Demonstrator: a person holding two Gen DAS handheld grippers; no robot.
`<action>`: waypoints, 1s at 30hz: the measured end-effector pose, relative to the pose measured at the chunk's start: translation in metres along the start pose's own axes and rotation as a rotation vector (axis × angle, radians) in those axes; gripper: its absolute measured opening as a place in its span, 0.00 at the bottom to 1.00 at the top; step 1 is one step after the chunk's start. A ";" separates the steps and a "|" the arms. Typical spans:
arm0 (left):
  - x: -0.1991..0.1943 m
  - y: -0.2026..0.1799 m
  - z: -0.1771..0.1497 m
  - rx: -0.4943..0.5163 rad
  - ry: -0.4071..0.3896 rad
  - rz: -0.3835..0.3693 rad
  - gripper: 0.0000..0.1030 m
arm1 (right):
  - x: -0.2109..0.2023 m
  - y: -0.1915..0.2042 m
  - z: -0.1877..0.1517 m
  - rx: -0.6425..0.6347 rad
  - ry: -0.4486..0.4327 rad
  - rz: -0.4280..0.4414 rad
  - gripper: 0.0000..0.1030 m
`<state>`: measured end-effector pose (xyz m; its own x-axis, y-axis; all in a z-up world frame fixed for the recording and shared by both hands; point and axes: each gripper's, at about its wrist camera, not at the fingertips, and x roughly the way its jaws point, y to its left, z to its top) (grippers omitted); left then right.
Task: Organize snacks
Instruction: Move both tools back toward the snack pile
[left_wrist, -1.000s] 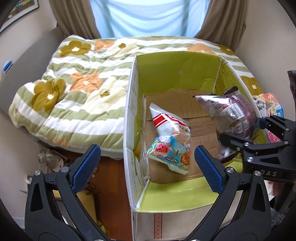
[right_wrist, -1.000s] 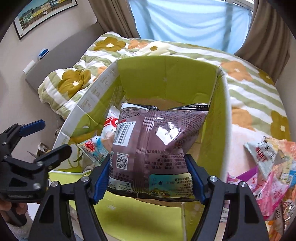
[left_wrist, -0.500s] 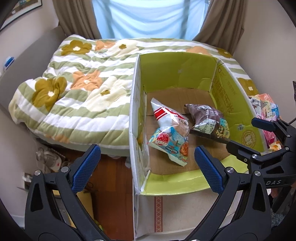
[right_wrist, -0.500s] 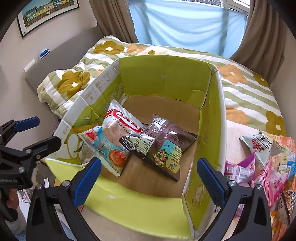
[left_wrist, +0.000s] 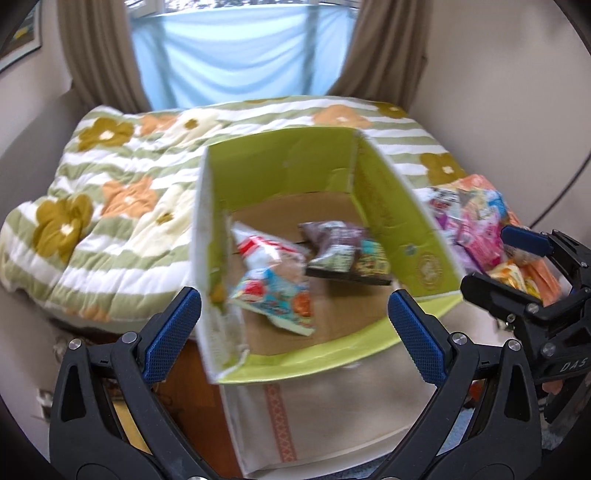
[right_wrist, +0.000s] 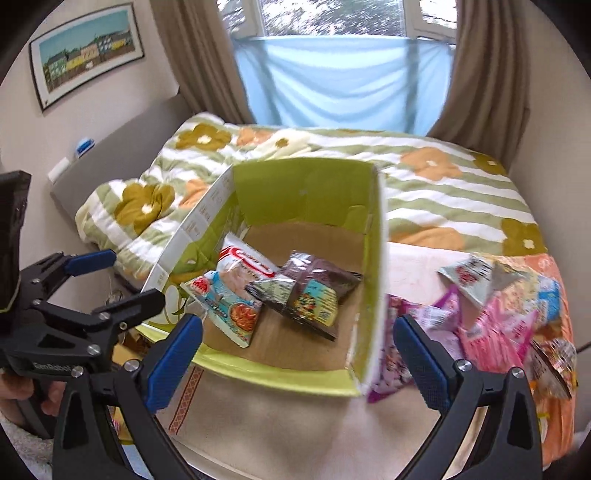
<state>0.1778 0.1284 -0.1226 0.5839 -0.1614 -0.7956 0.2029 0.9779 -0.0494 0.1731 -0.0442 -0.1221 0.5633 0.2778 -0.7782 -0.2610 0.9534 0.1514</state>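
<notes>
Container: open cardboard box with lime-green inner flaps (right_wrist: 306, 192) stood on the foot of the bed, flaps raised, brown floor largely bare.
Stowed, item one: white-and-red crinkled plastic snack bag with a pale blue lower half (right_wrist: 236, 280) lay flat on the box floor, towards the left wall.
Stowed, item two: dark brown foil snack packet with a colourful label (right_wrist: 314, 288) lay beside the first, its near corner overlapping it or touching; which of the two could not be told.
Count stowed: two, as far as either view showed.
Outstanding stock: loose heap of pink, orange and white snack packets (right_wrist: 509, 314) lay on the bed outside the box, just beside its right wall; many pieces, exact number not legible.
Bedding: green-and-white striped quilt with orange and olive flowers (left_wrist: 110, 192) lay behind and left of the box, carrying no snacks in view.
Left tongs (left_wrist: 291, 332): spread wide, nothing between the blue pads, poised over the near left corner of the box.
Right tongs (right_wrist: 299, 358): spread wide, nothing held, poised over the near right corner of the box, one pad towards the heap.
Progress, judged: early; a small share was boxed and the bulk of the heap remained to be moved.
Next requirement, judged: one of the tongs would need to close on a packet from the heap.
Image quality: left view was motion-blurred; labels unreadable.
</notes>
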 end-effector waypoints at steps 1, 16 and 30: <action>-0.001 -0.007 0.001 0.014 0.000 -0.009 0.98 | -0.008 -0.006 -0.002 0.014 -0.019 -0.009 1.00; 0.006 -0.173 0.003 0.101 0.012 -0.104 0.98 | -0.104 -0.152 -0.058 0.180 -0.109 -0.157 1.00; 0.067 -0.321 -0.015 0.042 0.146 -0.198 0.98 | -0.128 -0.268 -0.149 0.170 0.055 -0.157 1.00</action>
<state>0.1404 -0.1943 -0.1689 0.4098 -0.3257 -0.8520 0.3368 0.9221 -0.1905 0.0538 -0.3533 -0.1540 0.5421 0.1224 -0.8314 -0.0353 0.9918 0.1230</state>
